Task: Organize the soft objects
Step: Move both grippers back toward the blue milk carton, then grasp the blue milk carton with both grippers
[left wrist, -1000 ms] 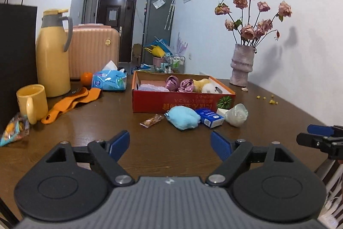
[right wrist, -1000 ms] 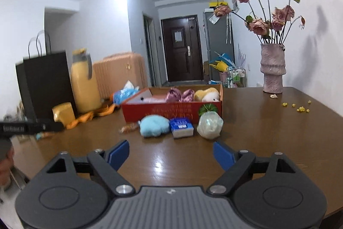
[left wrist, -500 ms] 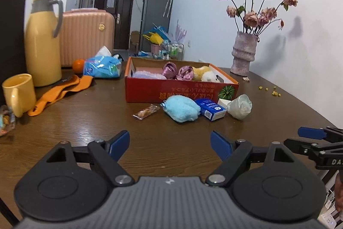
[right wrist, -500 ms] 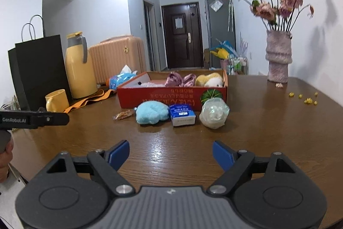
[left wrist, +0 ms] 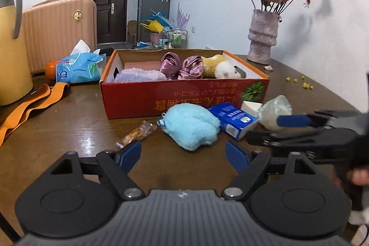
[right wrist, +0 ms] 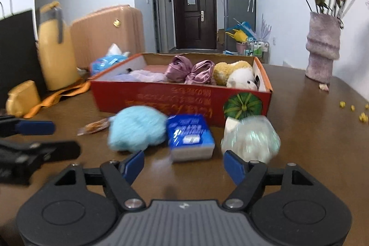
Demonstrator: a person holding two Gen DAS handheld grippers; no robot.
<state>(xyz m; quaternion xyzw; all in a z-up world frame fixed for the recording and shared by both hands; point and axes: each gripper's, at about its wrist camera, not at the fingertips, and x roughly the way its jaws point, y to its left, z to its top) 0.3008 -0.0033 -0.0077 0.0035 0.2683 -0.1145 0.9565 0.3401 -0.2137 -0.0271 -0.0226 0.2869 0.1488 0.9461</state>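
Brown desk (left wrist: 69, 126) carries a red box (left wrist: 184, 96), with a blue plush (left wrist: 191, 126) just before it. Left tongs (left wrist: 183, 153) and right tongs (right wrist: 183, 160) both gape wide, holding nothing.

Red box (left wrist: 147, 96) (yellow lettering), pale blue plush (left wrist: 190, 125), purple satin bows (left wrist: 182, 65), blue-and-white packet (left wrist: 233, 118).

Blue fluffy toy (right wrist: 136, 128) and tissue pack (right wrist: 190, 137) motion-blurred; yellow jug (left wrist: 11, 45) cut off left.
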